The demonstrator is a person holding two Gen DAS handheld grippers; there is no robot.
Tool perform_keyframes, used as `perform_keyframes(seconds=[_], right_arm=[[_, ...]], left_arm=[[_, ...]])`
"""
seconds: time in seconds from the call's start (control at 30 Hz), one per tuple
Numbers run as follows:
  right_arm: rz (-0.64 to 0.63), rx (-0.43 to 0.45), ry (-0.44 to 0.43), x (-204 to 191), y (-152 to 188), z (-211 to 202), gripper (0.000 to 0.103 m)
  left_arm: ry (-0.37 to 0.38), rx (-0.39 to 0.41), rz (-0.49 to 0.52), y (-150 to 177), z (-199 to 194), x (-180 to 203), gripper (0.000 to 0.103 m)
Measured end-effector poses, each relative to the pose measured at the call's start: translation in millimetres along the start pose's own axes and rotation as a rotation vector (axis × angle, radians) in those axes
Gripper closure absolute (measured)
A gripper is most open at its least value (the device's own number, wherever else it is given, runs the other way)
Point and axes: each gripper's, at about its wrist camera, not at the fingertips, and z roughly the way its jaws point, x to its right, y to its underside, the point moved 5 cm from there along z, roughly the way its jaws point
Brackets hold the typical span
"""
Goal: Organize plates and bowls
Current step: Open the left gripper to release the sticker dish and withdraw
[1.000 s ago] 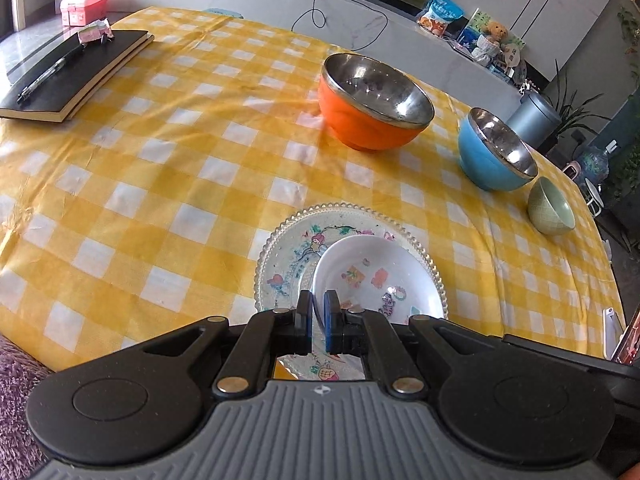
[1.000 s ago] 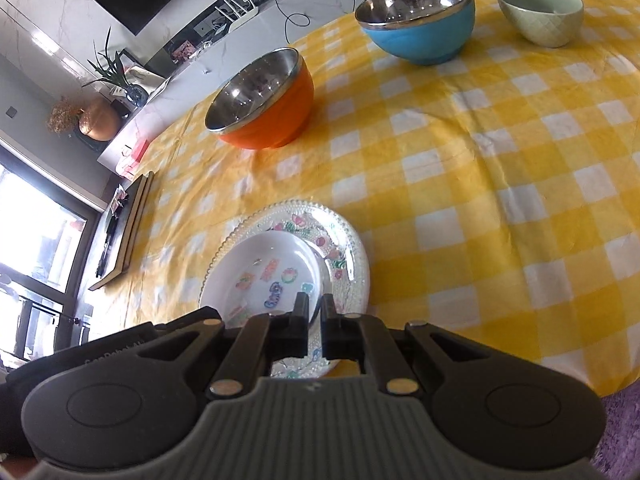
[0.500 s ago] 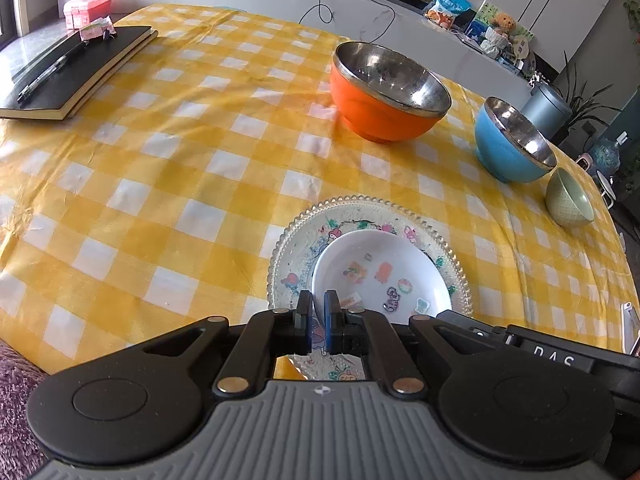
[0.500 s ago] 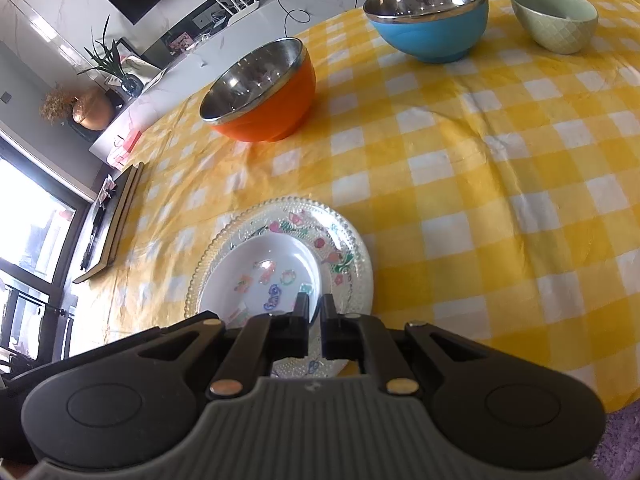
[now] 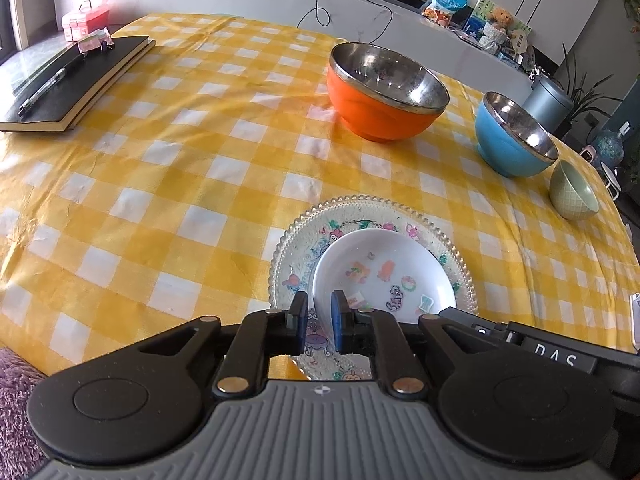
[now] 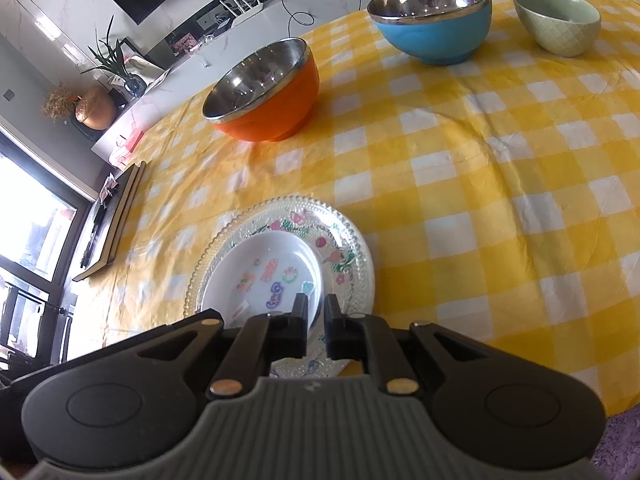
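Observation:
A small white dish (image 5: 384,276) (image 6: 268,276) with stickers lies on a beaded glass plate (image 5: 296,248) (image 6: 348,248) near the table's front edge. My left gripper (image 5: 319,314) has its jaws slightly apart over the plate's near left rim, empty. My right gripper (image 6: 316,314) has its jaws slightly apart over the plate's near right rim, empty. An orange steel bowl (image 5: 380,112) (image 6: 272,108), a blue steel bowl (image 5: 508,148) (image 6: 436,28) and a small green bowl (image 5: 572,196) (image 6: 560,28) stand apart further back.
A yellow checked cloth (image 5: 180,168) covers the table. A black notebook with a pen (image 5: 76,80) lies at the far left, a pink box (image 5: 86,20) behind it. A counter with cables and clutter runs behind the table.
Both grippers' jaws have opened a little from shut. Both grippers have drawn back slightly from the plate stack, which has not moved on the table.

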Motion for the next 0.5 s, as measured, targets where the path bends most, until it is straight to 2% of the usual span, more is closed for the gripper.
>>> perform_keyframes(seconds=[0.07, 0.13, 0.5], right_arm=[[-0.007, 0.007, 0.001, -1, -1, -1, 0.083], [-0.010, 0.016, -0.007, -2, -1, -4, 0.077], [-0.056, 0.073, 0.005, -1, -2, -21, 0.071]], left_arm=[[0.003, -0.001, -0.001, -1, -1, 0, 0.083], [0.000, 0.002, -0.001, -1, -2, 0, 0.082], [0.013, 0.057, 0.013, -9, -21, 7, 0.073]])
